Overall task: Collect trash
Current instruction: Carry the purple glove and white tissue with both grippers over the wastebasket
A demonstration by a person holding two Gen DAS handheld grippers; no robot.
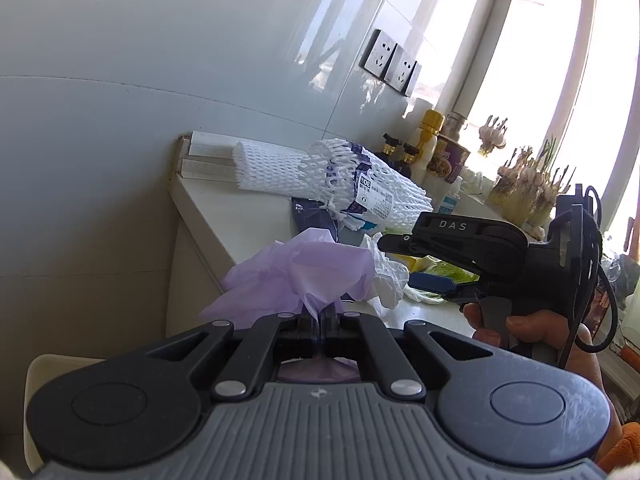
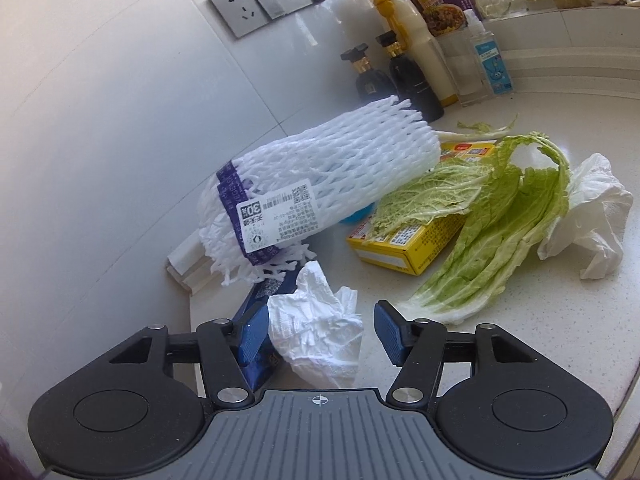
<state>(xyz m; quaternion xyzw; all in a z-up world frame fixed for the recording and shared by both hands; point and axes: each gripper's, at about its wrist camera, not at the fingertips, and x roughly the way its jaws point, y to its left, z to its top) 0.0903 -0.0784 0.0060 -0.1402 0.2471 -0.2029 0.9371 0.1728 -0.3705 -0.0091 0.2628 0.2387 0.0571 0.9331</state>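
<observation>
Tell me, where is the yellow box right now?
In the right wrist view the yellow box lies on the counter right of centre, under the cabbage leaves and just right of the white foam net.

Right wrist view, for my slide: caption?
Open right claw straddles crumpled tissue beside cabbage leaves on countertop.

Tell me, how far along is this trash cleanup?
Early, it seems. The left claw is shut on the purple bag, held ready beside the counter. The right claw is open around a crumpled tissue, not yet gripping it. Still out: the foam netting, cabbage leaves, yellow box and white plastic wrap.
</observation>
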